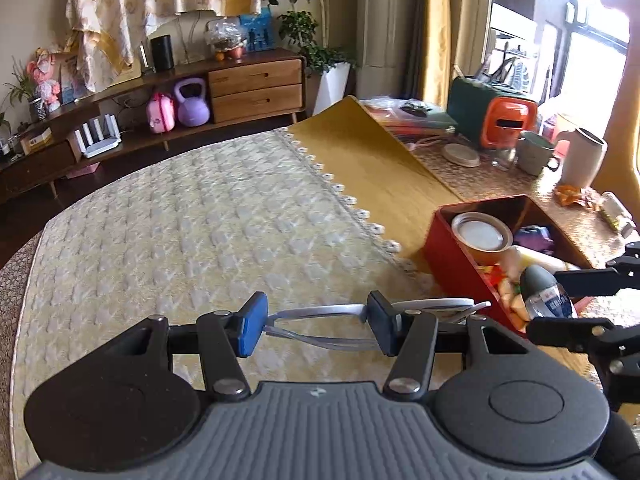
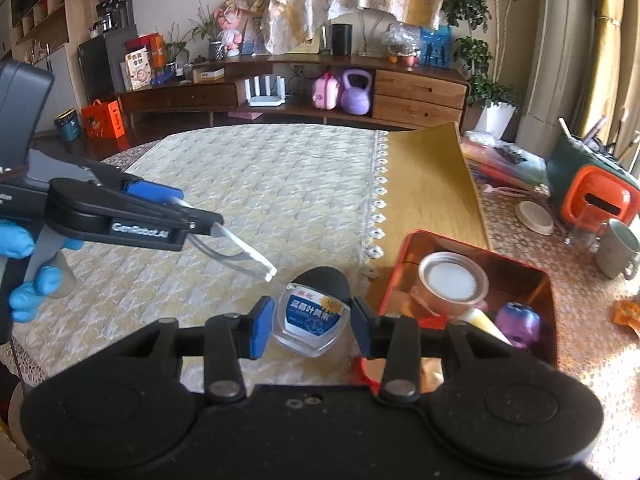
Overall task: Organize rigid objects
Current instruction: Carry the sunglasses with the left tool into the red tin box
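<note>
My left gripper (image 1: 316, 324) is shut on a clear, thin-armed plastic piece (image 1: 320, 314) that lies crosswise between its pads and sticks out to the right. In the right wrist view that clear piece (image 2: 244, 254) juts from the left gripper (image 2: 192, 216), which a blue-gloved hand (image 2: 24, 276) holds above the quilted cloth. My right gripper (image 2: 311, 326) is shut on a small clear bottle (image 2: 310, 320) with a black cap and a blue label, carried beside the red box (image 2: 548, 280). In the left wrist view the bottle (image 1: 548, 300) hangs over the box's near end.
The red box (image 1: 444, 252) holds a round metal tin (image 2: 452, 280), a purple toy (image 2: 518, 320) and a cream tube. A quilted cloth (image 1: 200, 216) covers the table. A mug (image 2: 616, 252), a white jug (image 1: 582, 156) and an orange-and-green case (image 1: 504, 120) stand at the right.
</note>
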Demonstrator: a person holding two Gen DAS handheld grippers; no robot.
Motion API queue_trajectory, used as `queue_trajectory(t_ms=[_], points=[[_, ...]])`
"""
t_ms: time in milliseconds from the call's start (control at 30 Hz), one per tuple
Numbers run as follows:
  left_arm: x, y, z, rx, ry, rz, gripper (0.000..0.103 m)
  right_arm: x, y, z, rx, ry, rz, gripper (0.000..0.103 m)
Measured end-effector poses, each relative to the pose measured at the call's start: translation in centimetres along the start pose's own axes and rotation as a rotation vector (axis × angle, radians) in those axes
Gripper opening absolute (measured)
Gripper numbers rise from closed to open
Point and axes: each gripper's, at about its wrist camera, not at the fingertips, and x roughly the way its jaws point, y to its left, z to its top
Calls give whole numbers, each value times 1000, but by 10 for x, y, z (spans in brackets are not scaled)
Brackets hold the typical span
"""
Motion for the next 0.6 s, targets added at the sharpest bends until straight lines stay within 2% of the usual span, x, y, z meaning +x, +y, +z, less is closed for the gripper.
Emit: queue_trajectory(t_ms=[200,600], points=[[-5,-29,3,34,-6,-36,54,-16,-24,-12,26,-11,-40,41],[12,-98,9,113,13,-111,54,-26,-88,-22,79,-18,-130,41]])
